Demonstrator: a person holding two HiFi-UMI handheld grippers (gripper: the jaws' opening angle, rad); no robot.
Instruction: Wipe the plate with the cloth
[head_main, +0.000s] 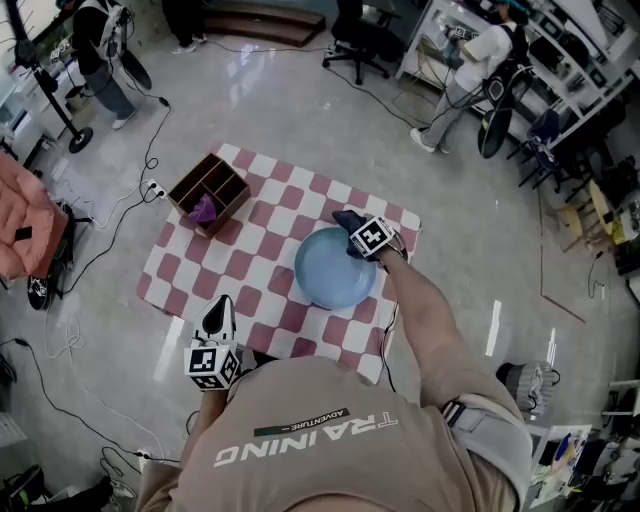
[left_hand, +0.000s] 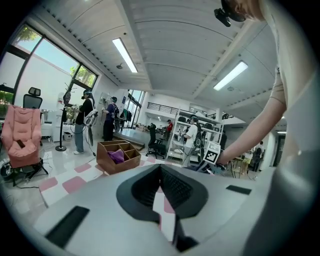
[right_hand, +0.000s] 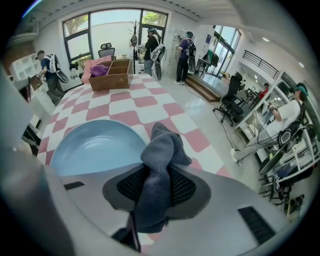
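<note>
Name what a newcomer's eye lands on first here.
The pale blue plate on the red-and-white checked mat on the floor draws the eye first. Next comes the grey cloth clamped in the right gripper, at the plate's far rim. A wooden box with something purple inside sits at the mat's far left corner.

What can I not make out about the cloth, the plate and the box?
- Head view: whether the cloth touches the plate; the right claw covers that spot.
- Right gripper view: the plate's near rim, hidden behind the claw's body.
- Head view: what the purple thing in the box is; too small.
</note>
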